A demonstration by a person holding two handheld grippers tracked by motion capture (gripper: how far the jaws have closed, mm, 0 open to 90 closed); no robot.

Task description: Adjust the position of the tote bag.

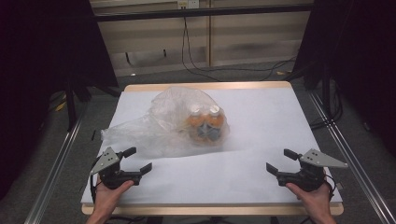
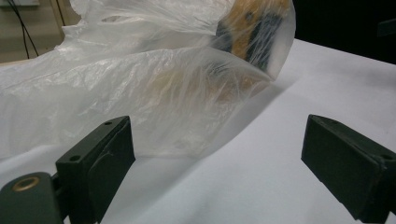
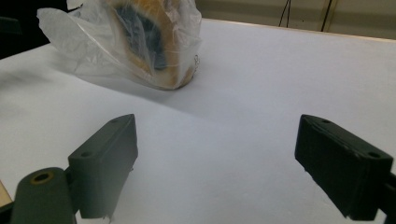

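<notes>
A clear plastic bag (image 1: pixel 173 121) lies on the white table top (image 1: pixel 261 116), left of centre. Inside it stand orange bottles (image 1: pixel 205 123) with white caps. My left gripper (image 1: pixel 137 160) rests near the front left edge, open, with nothing between its jaws; the bag's loose film (image 2: pixel 140 93) lies just ahead of it. My right gripper (image 1: pixel 279 161) sits at the front right, open and empty. Farther off in the right gripper view are the bag (image 3: pixel 93 42) and the bottles (image 3: pixel 154 42). A hand holds each gripper from below.
The table has a wooden rim (image 1: pixel 210 86) and metal rails (image 1: pixel 56 158) along both sides. Black cables (image 1: pixel 224 70) trail over the floor behind. Dark curtains (image 1: pixel 42 46) hang at left and right.
</notes>
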